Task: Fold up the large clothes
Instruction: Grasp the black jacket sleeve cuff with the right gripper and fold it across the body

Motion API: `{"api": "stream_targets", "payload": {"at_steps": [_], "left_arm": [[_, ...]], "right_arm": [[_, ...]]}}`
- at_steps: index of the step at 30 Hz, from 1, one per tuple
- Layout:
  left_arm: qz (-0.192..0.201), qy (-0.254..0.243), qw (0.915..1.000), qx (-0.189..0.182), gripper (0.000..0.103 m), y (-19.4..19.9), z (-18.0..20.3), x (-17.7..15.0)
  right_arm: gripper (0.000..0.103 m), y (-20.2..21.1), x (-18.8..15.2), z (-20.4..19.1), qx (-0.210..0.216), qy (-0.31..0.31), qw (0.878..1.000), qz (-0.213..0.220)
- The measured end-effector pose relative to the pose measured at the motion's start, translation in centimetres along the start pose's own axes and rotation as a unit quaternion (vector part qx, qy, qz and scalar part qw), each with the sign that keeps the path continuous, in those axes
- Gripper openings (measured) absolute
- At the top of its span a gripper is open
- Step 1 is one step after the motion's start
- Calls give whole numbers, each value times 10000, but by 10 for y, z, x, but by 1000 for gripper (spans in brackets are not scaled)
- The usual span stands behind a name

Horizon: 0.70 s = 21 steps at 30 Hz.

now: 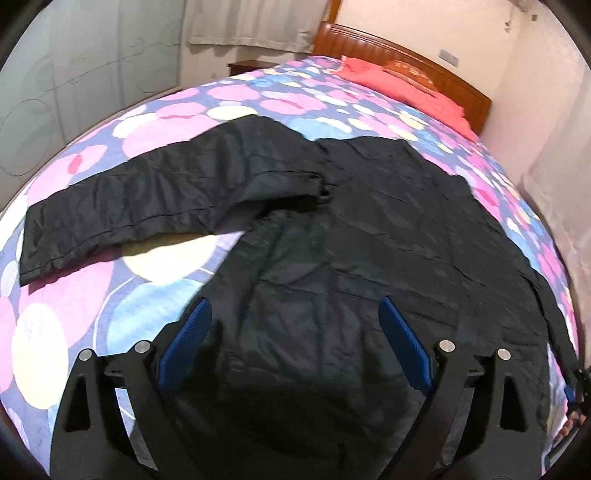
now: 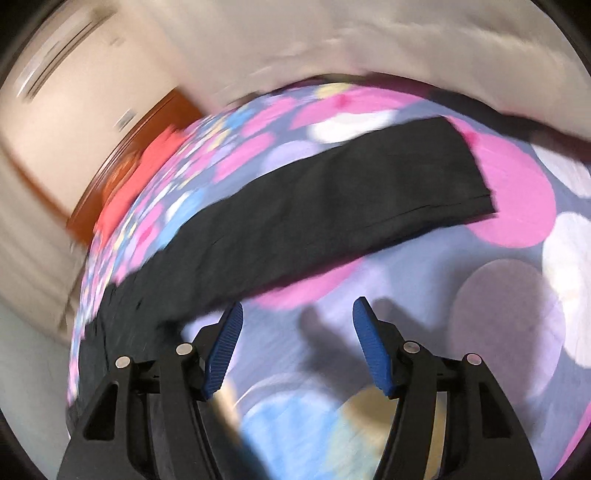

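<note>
A large black jacket lies spread flat on the bed, one sleeve stretched out to the left. My left gripper hovers over the jacket's lower body, its blue pads wide apart with only the flat cloth below them. In the blurred right wrist view the same sleeve runs across the picture, its cuff at the right. My right gripper is open above bare bedspread just below that sleeve, nothing between its pads. Part of the right gripper shows at the left wrist view's right edge.
The bed carries a spread of pink, blue and cream circles. A red pillow and a wooden headboard stand at the far end. A pale wall borders the right side, and a curtain hangs behind.
</note>
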<state>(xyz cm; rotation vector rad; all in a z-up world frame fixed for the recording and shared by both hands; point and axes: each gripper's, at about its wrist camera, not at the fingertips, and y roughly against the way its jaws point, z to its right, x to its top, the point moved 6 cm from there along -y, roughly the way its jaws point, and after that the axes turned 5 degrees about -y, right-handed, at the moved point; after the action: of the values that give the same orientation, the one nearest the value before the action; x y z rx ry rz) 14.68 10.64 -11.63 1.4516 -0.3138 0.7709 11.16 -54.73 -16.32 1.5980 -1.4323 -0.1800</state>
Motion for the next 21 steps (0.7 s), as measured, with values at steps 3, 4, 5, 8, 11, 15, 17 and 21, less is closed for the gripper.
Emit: {"api": "stream_targets", "payload": {"at_steps": [3,4,5,8,11,15,17,21], "left_arm": [[22,98,9997,218,91,-2,-11,-3],[2,143,9994,315,91,-4,-15,-4],[-18,165,9992,370,91,-5,-18,-5],[-88,177,9981,585,91,-8,-27,-11],[-142,216,9969,739,92,-11,-35,-15],[-182,243,9955,896,92,-11,-43,-18],[-154,213,9953,932,92,-10,-46,-19],[-32,151,9941,1078,92,-4,-52,-19]], "right_arm": [[62,-12,18,25,75,-558,9983,135],[62,-15,22,29,127,-678,9975,180],[62,-18,27,33,246,-845,9957,287],[73,-22,37,35,538,-1193,9896,590],[69,-26,48,32,451,-1177,9888,799],[19,-36,53,29,258,-1034,9917,712],[18,-26,57,20,240,-787,9928,869],[17,5,50,-46,412,275,9914,1213]]}}
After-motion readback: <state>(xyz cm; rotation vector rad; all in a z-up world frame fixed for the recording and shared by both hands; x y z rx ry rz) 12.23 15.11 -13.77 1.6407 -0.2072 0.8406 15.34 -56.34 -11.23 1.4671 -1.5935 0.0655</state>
